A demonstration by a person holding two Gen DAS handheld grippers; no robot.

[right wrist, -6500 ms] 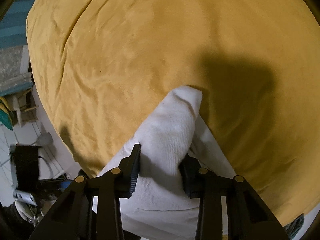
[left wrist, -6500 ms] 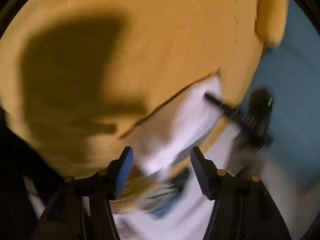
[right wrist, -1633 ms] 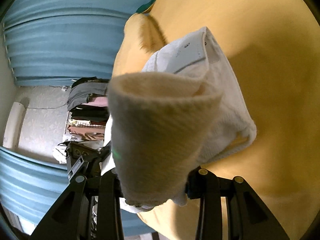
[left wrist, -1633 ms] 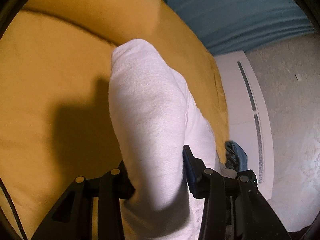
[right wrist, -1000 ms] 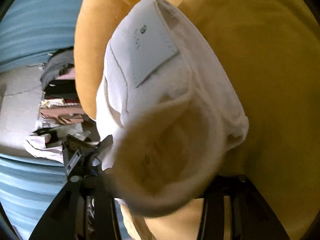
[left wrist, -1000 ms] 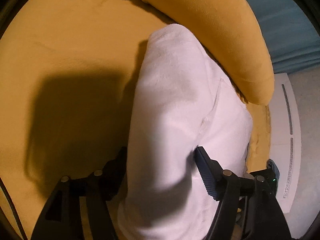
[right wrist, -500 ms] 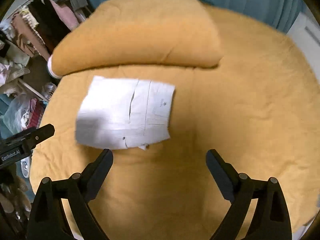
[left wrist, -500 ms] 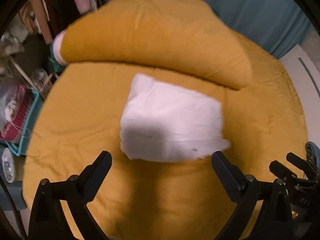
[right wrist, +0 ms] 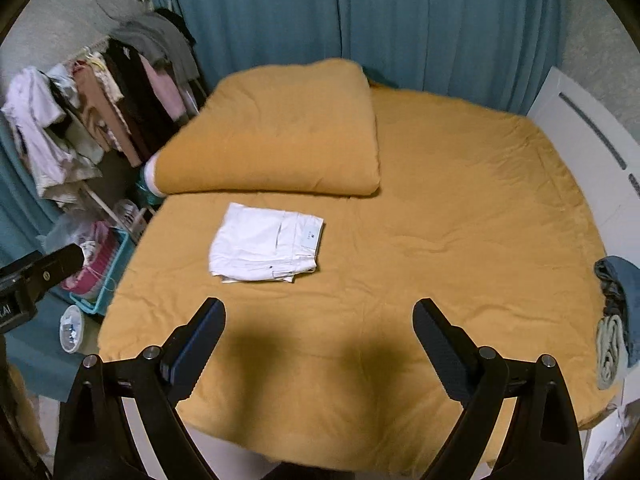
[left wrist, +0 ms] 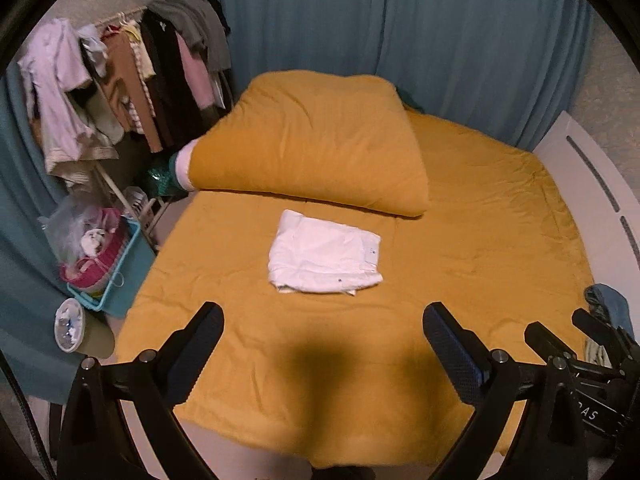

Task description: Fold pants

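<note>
The white pants (left wrist: 325, 259) lie folded into a flat rectangle on the mustard bed (left wrist: 480, 248), just in front of a folded mustard duvet (left wrist: 316, 144). They also show in the right wrist view (right wrist: 266, 243). My left gripper (left wrist: 320, 334) is open and empty, held well back above the near part of the bed. My right gripper (right wrist: 319, 326) is open and empty too, at about the same distance from the pants. Part of the right gripper shows at the lower right of the left wrist view (left wrist: 592, 364).
A clothes rack (left wrist: 132, 76) full of garments stands at the left, with a turquoise basket (left wrist: 100, 264) and a small bin (left wrist: 70, 330) below it. Teal curtains (right wrist: 360, 20) hang behind. A white headboard (right wrist: 592, 136) and bundled denim clothes (right wrist: 616, 296) are at the right.
Both grippers carried the pants onto the bed, let them go and opened wide. They then pulled back and up, so the whole bed is in view.
</note>
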